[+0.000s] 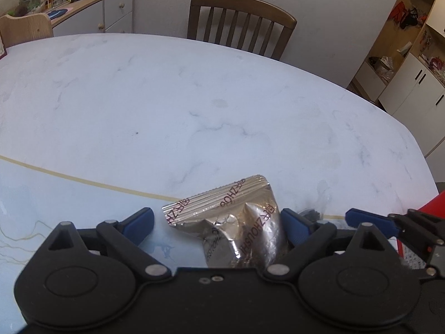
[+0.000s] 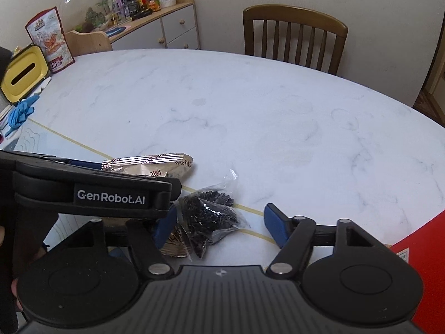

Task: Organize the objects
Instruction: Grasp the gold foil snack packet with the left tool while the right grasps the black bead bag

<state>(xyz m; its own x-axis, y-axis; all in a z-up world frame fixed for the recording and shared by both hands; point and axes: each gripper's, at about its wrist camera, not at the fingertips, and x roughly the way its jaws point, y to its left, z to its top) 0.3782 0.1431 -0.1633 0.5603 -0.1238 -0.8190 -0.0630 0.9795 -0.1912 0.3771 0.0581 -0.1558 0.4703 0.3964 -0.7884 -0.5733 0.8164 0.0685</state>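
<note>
A crumpled silver foil packet [image 1: 230, 222] with red lettering lies on the white marble table [image 1: 194, 97]. My left gripper [image 1: 217, 225] is open around it: its right pad sits close against the packet and its left pad stands apart. Just right of it lies a clear bag of small black pieces [image 2: 214, 214], which sits between the spread blue fingers of my open right gripper [image 2: 221, 226]. In the right wrist view, the left gripper's black housing [image 2: 111, 192] crosses in front at the left, with the foil packet [image 2: 155, 164] showing beyond it.
A red box [image 2: 417, 250] sits at the near right table edge. At the far left are a yellow-lidded box [image 2: 23, 75], blue gloves [image 2: 19, 111] and a printed pouch [image 2: 51, 39]. A wooden chair [image 2: 294, 33] stands behind the table. A sideboard [image 2: 155, 27] lines the wall.
</note>
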